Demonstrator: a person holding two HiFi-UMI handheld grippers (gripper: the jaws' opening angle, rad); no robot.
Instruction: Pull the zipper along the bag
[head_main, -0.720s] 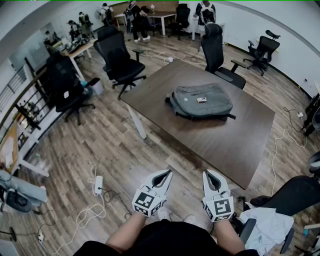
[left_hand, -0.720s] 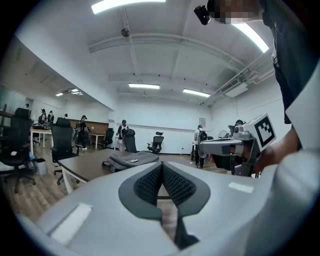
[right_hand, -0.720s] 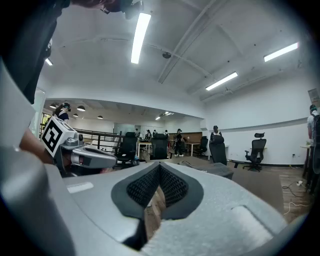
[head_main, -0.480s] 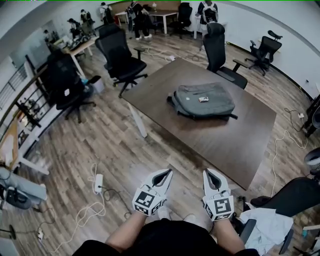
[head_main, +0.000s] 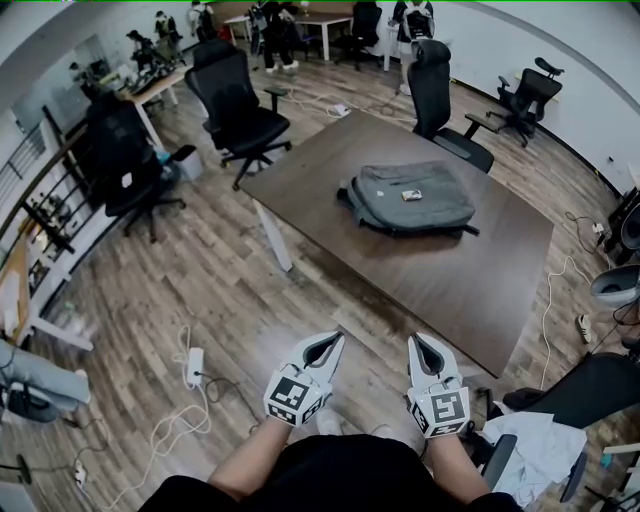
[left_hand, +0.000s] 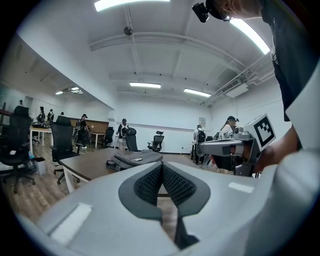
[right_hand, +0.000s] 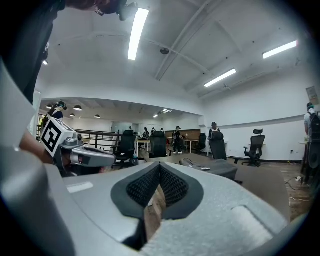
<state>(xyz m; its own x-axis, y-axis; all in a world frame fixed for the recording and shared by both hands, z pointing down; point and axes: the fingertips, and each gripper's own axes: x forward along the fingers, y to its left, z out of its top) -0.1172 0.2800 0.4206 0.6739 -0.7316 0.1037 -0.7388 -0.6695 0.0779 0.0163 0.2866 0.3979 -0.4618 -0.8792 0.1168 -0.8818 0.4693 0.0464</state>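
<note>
Barely anything is changing since a moment ago: the grey bag (head_main: 410, 198) is drifting only slightly in the head view as the camera shifts, and it is still lying flat toward the far side of the dark table (head_main: 470, 270), a small pale tag (head_main: 411, 195) on its top. It is looking like soft, slumping fabric, probably light and apt to bunch or slide along when the zipper is drawn, so one gripper is likely needing to pin the cloth just beside the track while the other pinches the pull tab, which is probably small and slick. No view is showing the zipper clearly from here. Both tools are staying low at the near edge, well apart from the bag: the left gripper (head_main: 331, 345) and the right gripper (head_main: 420, 346) are each keeping their jaws pressed together with nothing between them. Office chairs (head_main: 235, 110) are standing round the table's far and left sides.
</note>
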